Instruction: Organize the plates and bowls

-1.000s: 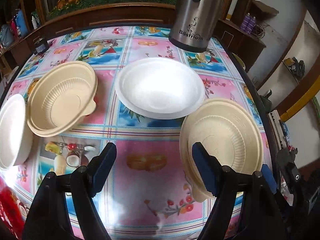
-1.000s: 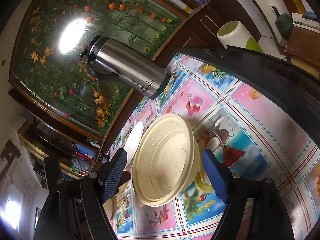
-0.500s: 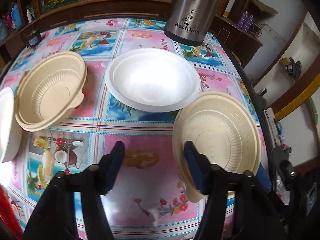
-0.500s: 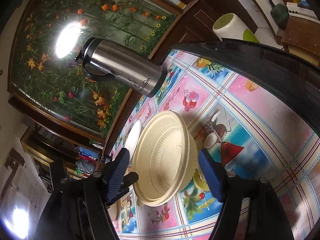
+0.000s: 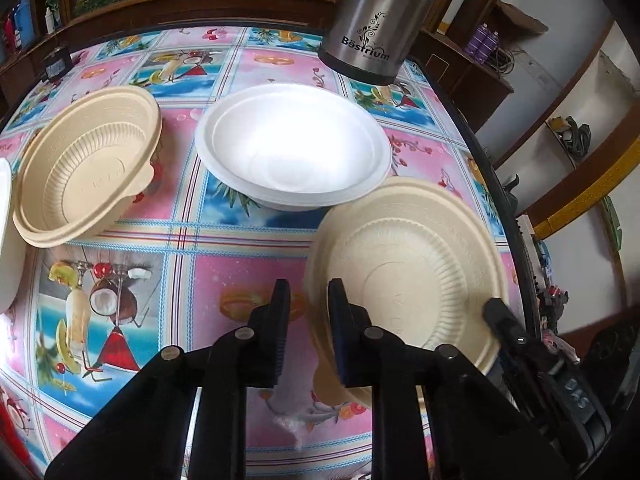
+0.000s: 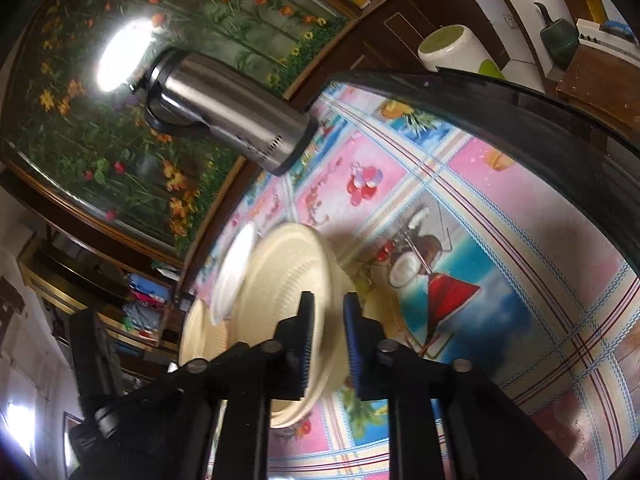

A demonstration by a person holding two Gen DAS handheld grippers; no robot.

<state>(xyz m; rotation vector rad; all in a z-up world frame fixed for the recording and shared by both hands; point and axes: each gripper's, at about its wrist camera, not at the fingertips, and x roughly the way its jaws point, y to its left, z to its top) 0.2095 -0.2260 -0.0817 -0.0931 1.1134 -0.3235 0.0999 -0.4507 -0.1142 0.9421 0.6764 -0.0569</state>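
Both my grippers closed in on the beige bowl's rim since a second ago.

Left gripper (image 5: 308,320) and right gripper (image 6: 326,334), wide apart before, now each pinch opposite edges of the beige bowl (image 5: 412,272), tilted above the desk (image 5: 224,248) beside the white plate (image 5: 292,160).

Bare patterned tablecloth (image 5: 132,280) lies open ahead of the left gripper (image 5: 308,300), between the beige bowl (image 5: 86,172) on the left and the tilted beige plate (image 5: 404,276) on the right. White foam plate (image 5: 292,156) blocks the centre farther on; its near rim meets the beige plate's rim. Steel flask (image 5: 372,24) stands behind it. The table's dark edge (image 5: 516,240) lies just right of the beige plate.
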